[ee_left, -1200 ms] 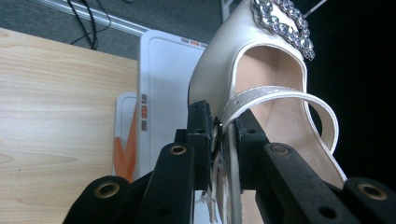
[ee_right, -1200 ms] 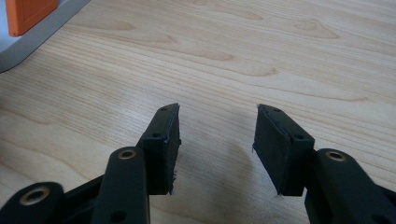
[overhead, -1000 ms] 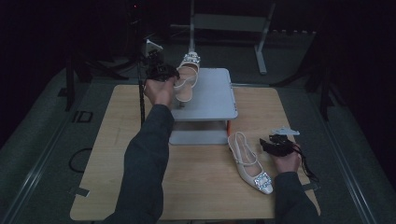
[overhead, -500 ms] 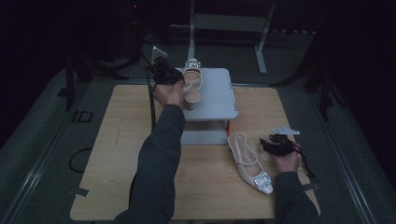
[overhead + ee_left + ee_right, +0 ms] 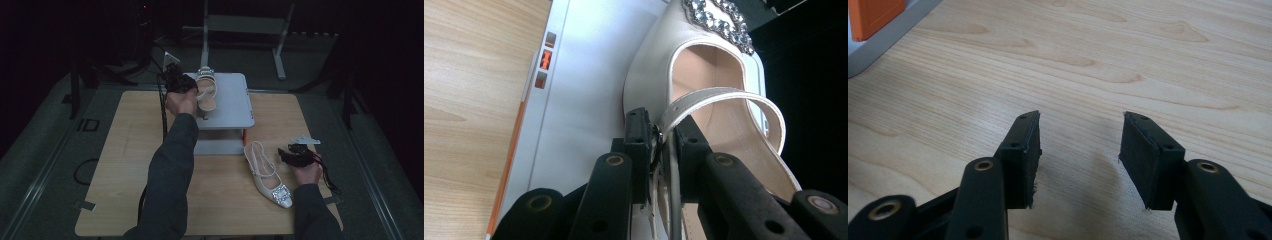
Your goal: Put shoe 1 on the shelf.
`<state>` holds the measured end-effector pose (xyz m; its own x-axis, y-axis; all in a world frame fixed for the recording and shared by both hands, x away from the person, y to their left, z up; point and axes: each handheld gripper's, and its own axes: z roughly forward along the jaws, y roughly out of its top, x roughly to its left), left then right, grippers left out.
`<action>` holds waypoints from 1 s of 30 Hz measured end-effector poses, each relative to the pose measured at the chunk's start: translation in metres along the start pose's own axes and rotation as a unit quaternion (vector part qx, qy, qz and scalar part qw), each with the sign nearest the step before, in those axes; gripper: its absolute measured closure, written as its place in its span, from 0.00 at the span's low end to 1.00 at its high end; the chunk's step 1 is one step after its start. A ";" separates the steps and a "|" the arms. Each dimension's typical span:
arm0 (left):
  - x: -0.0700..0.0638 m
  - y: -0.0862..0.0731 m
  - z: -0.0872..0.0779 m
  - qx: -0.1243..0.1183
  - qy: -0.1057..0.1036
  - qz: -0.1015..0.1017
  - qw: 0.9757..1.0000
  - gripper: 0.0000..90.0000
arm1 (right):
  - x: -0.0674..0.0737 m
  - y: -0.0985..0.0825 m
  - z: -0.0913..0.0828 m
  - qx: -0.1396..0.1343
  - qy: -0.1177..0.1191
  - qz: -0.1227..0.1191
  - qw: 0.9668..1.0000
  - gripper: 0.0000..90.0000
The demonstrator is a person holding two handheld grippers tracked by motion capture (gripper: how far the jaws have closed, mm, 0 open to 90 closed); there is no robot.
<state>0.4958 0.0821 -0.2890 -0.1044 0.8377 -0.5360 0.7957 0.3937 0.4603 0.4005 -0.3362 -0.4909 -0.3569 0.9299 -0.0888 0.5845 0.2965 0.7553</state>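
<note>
High view: fixed above person's side, facing forward and down, far enough to take in whole table (image 5: 125, 165), grey stand (image 5: 232, 100), both shoes. Left gripper view: rides gripper (image 5: 663, 137), very close, looking along jaws at shoe (image 5: 724, 120) on stand (image 5: 589, 75); shared with high view. Right gripper view: close over bare table (image 5: 1098, 60), stand corner (image 5: 878, 35) at upper left.

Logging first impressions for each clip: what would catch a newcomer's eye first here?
The left gripper clamps the edge of a white jewelled shoe on the grey raised platform at the table's far side. Its mate, the second shoe, lies on the wooden table beside the open, empty right gripper.
</note>
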 end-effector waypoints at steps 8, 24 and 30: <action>-0.001 0.003 0.002 0.005 0.014 0.025 1.000 0.90 | 0.000 0.000 0.000 0.000 0.000 0.001 1.000 0.56; -0.002 0.008 0.007 0.023 0.019 0.087 0.996 0.89 | 0.000 0.000 0.002 0.003 0.001 0.001 1.000 0.55; -0.002 0.007 0.003 0.005 -0.009 0.145 0.989 0.71 | 0.001 0.000 0.002 0.003 0.002 0.002 1.000 0.55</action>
<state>0.5037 0.0822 -0.2870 0.1398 0.9079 -0.3953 0.7962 0.1343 0.5899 0.4013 -0.3355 -0.4924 -0.3572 0.9302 -0.0840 0.5905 0.2946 0.7513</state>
